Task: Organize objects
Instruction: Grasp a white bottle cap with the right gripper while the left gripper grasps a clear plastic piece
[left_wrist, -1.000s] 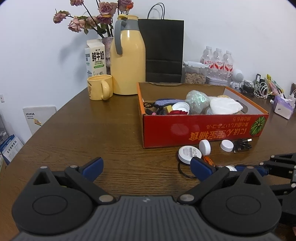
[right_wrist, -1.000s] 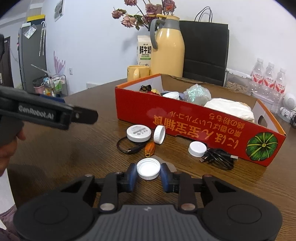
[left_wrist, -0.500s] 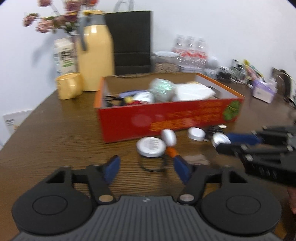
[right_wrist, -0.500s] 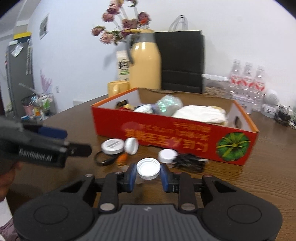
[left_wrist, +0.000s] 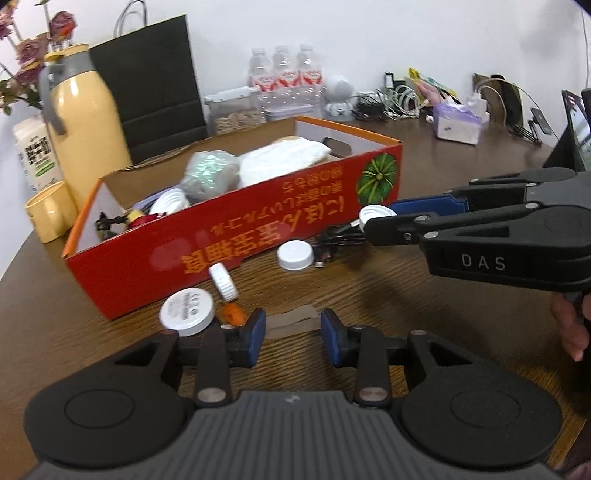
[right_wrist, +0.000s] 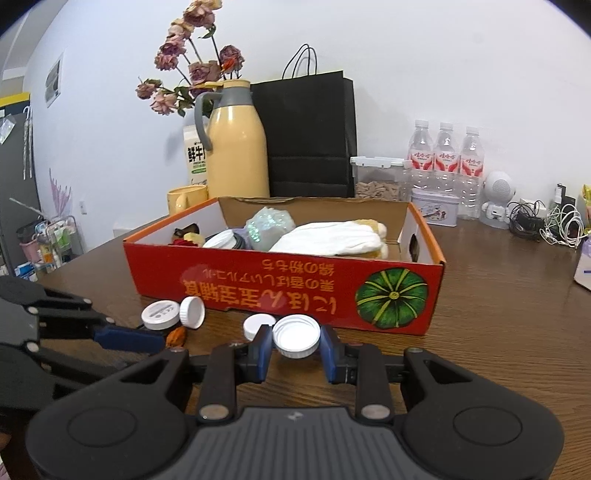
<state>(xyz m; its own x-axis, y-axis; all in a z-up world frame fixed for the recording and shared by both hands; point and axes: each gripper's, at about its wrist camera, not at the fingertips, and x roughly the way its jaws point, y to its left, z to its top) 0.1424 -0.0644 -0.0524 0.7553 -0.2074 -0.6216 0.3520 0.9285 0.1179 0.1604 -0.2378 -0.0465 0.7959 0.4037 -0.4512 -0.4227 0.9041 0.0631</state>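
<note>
Your round brown wooden table carries everything, and across its middle sits the long red cardboard box with a green pumpkin print, already partly filled with white cloth, a glittery lump and small odds and ends. Loose on the wood just near of the box's front wall lie a flat white round disc with printed markings, a white ribbed cap tipped on its edge, a small orange piece, a flat white lid and a tangle of black cable. Your right gripper is pinching a white plastic screw cap across its rim, held off the table in front of the box. Your left gripper is closing with nothing between its pads, over a pale flat scrap. Watch that thin scrap: the pads may slide over it and close on nothing. The cap's rim grip is shallow, so a knock against the box wall could pop it loose.
</note>
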